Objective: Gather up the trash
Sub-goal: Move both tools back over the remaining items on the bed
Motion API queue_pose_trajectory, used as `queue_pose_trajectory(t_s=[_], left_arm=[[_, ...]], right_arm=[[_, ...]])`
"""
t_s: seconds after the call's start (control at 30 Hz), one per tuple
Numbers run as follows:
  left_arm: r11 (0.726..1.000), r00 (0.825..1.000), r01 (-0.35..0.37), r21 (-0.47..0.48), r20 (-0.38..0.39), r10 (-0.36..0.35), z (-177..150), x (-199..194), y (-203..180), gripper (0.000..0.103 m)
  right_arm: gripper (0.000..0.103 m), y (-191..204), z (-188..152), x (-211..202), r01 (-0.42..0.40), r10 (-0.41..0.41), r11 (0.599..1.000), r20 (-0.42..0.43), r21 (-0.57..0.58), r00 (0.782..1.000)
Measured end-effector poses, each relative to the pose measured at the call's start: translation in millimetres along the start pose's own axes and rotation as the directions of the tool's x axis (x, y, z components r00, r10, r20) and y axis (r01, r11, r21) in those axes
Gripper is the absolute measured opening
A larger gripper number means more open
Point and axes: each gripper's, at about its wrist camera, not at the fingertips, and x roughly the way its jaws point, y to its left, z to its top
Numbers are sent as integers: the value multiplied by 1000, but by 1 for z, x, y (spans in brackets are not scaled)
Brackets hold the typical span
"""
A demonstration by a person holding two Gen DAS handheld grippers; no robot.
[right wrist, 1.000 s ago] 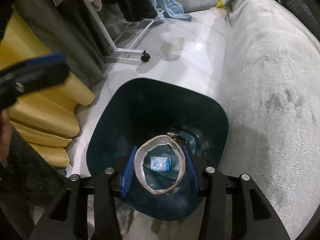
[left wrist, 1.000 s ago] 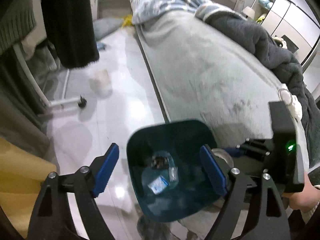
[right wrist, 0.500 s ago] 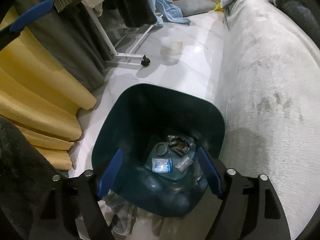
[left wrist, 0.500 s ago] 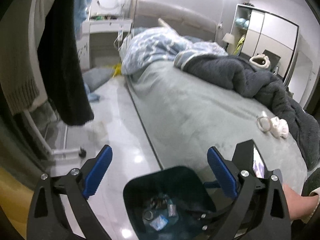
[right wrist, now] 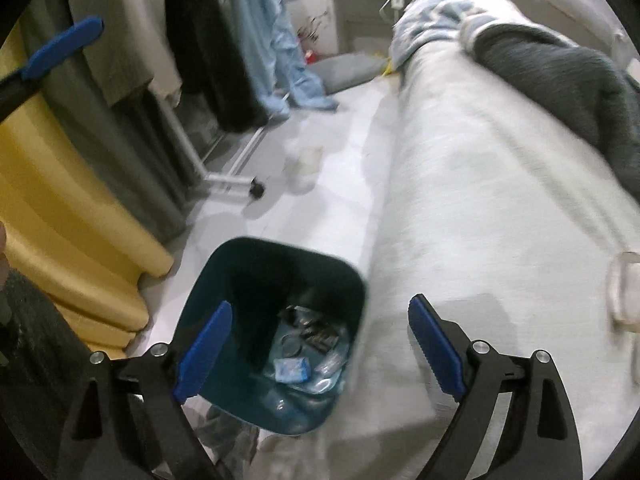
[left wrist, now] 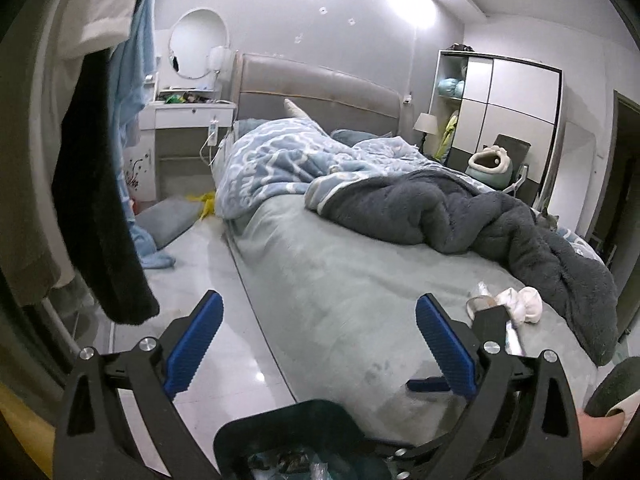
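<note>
Fingers: left (left wrist: 316, 344) wide, empty | right (right wrist: 320, 344) opening, empty, above bin (right wrist: 224, 280) | no legible writing

I'm looking into a grey-walled bedroom. A bed (left wrist: 360, 280) with a padded headboard (left wrist: 316, 92) fills the middle, rumpled blankets (left wrist: 440, 208) at its far end. Far left stands a white vanity (left wrist: 188, 114) under a round mirror (left wrist: 198, 50); far right, a wardrobe (left wrist: 508, 120). The pale floor (left wrist: 200, 280) is glossy, probably tile. Clothes (left wrist: 100, 200) hang near left.
</note>
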Motion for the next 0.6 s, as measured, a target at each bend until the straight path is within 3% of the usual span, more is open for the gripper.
queue_pose_trajectory(t_s=[0.2, 0.33, 0.6], left_arm=[[998, 998, 61, 16, 2, -61, 5, 9, -22, 98], [989, 989, 149, 19, -11, -149, 7, 17, -38, 98], [965, 970, 232, 127, -105, -219, 2, 50, -69, 98]], right_arm=[[91, -39, -8, -29, 48, -50, 998, 59, 40, 997], [91, -61, -12, -48, 68, -73, 996, 87, 56, 993], [91, -103, -19, -86, 98, -105, 993, 121, 62, 987]])
